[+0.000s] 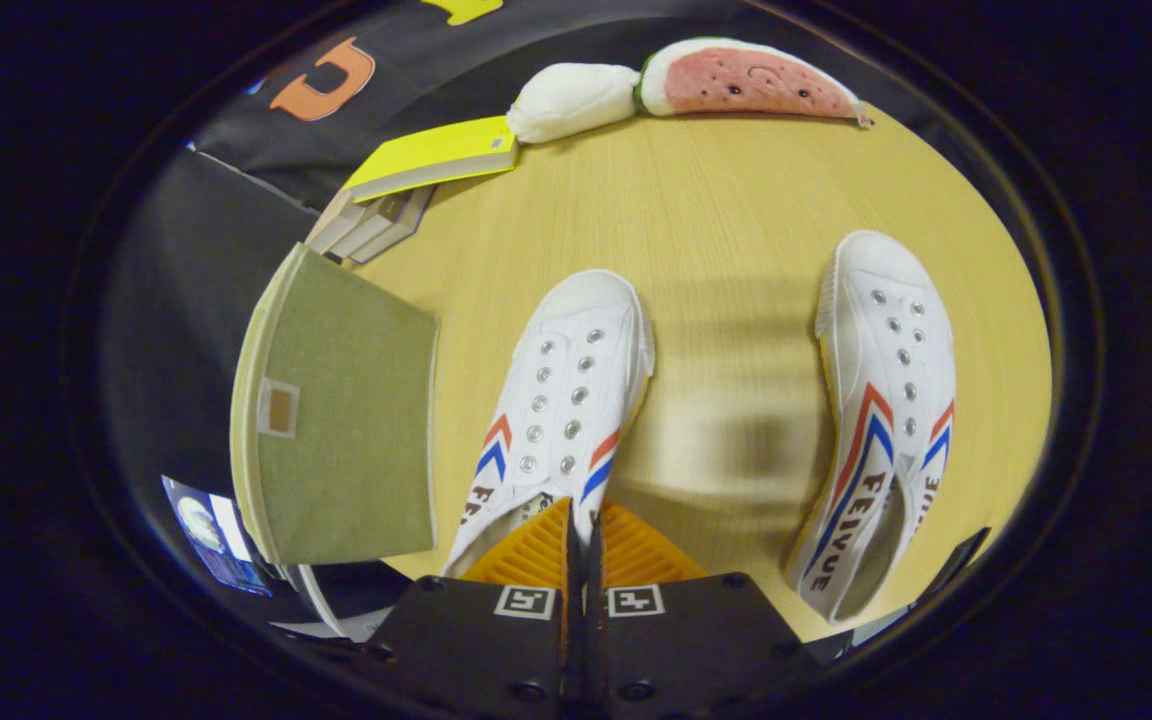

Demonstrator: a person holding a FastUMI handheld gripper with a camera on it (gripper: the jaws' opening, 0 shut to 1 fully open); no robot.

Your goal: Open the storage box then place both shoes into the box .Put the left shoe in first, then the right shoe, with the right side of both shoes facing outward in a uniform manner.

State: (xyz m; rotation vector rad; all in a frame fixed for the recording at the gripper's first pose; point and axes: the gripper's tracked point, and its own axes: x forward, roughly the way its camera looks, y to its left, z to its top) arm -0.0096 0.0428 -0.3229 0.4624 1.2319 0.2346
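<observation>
Gripper closed over the left shoe's heel, storage box not yet opened

The gripper (584,530) has its fingers pressed together with no gap, their tips over the heel opening of the left shoe (561,415); whether they pinch its collar cannot be told. That shoe lies just ahead on the bench (726,230), toe pointing away. The right shoe (881,420) lies well apart on the other side, and the storage box (346,420) sits beside the left shoe with its lid seemingly shut. By my reading the opening step remains; next calls for moving to the lid. Beyond lie books (416,170) and a watermelon plush (746,80).
</observation>
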